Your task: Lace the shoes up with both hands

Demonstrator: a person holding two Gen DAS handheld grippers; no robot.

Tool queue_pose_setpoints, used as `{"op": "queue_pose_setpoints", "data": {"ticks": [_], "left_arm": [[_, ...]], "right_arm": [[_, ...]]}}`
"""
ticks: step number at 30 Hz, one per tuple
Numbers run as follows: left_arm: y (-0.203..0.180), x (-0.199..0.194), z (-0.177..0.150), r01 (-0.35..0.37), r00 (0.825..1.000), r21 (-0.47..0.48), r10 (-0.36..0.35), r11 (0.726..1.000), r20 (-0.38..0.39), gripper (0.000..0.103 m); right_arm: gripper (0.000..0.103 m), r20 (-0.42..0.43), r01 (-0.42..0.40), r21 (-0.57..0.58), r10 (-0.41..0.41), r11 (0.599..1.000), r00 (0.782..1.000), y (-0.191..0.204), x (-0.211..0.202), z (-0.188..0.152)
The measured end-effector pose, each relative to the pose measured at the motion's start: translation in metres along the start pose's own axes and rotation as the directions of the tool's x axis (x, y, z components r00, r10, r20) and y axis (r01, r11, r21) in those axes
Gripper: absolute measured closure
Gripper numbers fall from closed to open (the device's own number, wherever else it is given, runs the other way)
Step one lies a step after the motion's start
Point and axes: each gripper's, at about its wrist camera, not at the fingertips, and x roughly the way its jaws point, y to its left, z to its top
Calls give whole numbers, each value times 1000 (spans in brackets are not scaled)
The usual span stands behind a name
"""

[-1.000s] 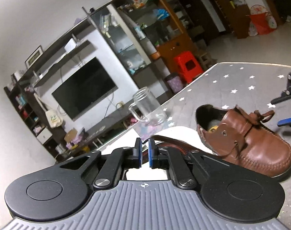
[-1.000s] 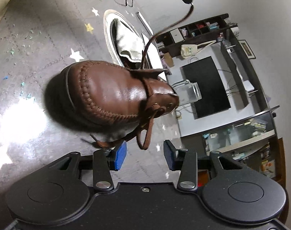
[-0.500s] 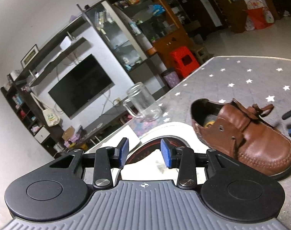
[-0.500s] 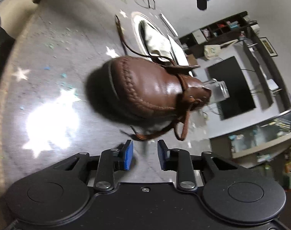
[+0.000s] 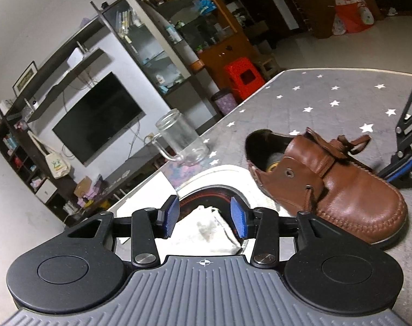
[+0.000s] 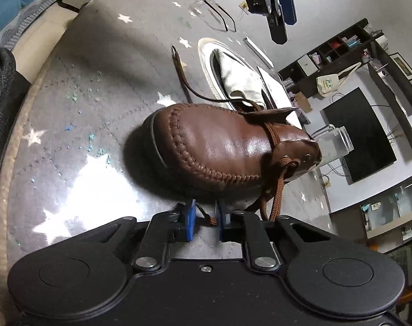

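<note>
Shoe [image 5: 341, 190]: brown leather, upright on its sole on the grey star table [image 5: 328, 95], away from the edges, heel opening twd the far edge where the mug is. Laces threaded thru the eyelets but not tied.

Changes, L to R:
- Left gripper [image 5: 204, 218]: 1 s ago pads were pinched on a lace, now wide apart w/ nothing between them, hovering over the dish. The dropped lace end [image 6: 181, 70] lies slack on the table beside the dish, well apart from the gripper.
- Right gripper [image 6: 206, 222]: 1 s ago wide, now narrow and moved in low, right against the shoe's side. The other lace end sits in the gap between the blue pads; a gap is visible, so prob. not clamped yet.

Meaning: looks like a hand-over, L side released, R side about to grab. No knot or bow yet, so tying is at an early stage.

Containers, L to R:
- Glass mug [image 5: 181, 138]: near the far edge, upright, looks empty.
- White oval dish [image 5: 233, 171]: just beside the shoe's heel, holds a crumpled white cloth [image 5: 206, 228].
- Shoe opening: sth round, grey/yellow inside the heel, can't tell what.
</note>
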Motion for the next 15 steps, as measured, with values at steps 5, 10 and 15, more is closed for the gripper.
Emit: {"op": "queue_pose_setpoints", "data": {"ticks": [5, 10, 15], "left_arm": [[-20, -12, 0, 91, 993, 93, -98, 992, 68, 57], [-66, -27, 3, 218, 948, 278, -271, 936, 169, 53], [-84, -21, 7, 260, 922, 291, -326, 921, 208, 53]], "right_arm": [[101, 24, 27, 40, -28, 999, 999, -4, -12, 0], [101, 93, 48, 175, -65, 983, 994, -28, -45, 10], [101, 204, -5, 317, -64, 948, 977, -60, -80, 28]]}}
